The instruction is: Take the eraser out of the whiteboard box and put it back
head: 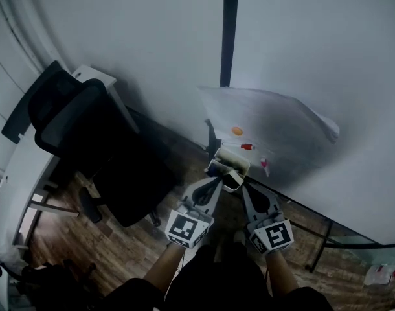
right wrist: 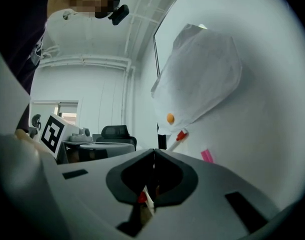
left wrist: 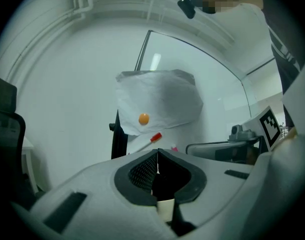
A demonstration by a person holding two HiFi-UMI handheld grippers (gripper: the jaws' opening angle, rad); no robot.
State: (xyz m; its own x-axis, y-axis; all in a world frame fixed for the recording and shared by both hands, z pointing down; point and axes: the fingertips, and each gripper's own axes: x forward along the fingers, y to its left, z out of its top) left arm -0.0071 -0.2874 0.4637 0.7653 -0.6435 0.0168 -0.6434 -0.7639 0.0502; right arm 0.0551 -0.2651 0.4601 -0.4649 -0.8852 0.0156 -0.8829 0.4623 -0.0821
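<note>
A cream box [head: 228,164] sits at the whiteboard's [head: 327,57] lower edge, just beyond both gripper tips; I cannot make out the eraser in it. My left gripper [head: 214,176] points at the box from the left with its jaws shut. In the left gripper view the gripper [left wrist: 157,153] has its pads together, with a cream piece [left wrist: 165,209] showing low behind them. My right gripper [head: 244,188] is shut beside it. The right gripper view shows this gripper [right wrist: 154,151] closed, with a red and white bit [right wrist: 143,199] in the gap below.
A paper sheet [head: 269,118] hangs on the board with an orange magnet [head: 237,131], a red-capped marker [head: 247,146] and a pink piece [head: 265,164]. A black office chair [head: 100,148] and a white desk [head: 26,173] stand at the left on the wooden floor.
</note>
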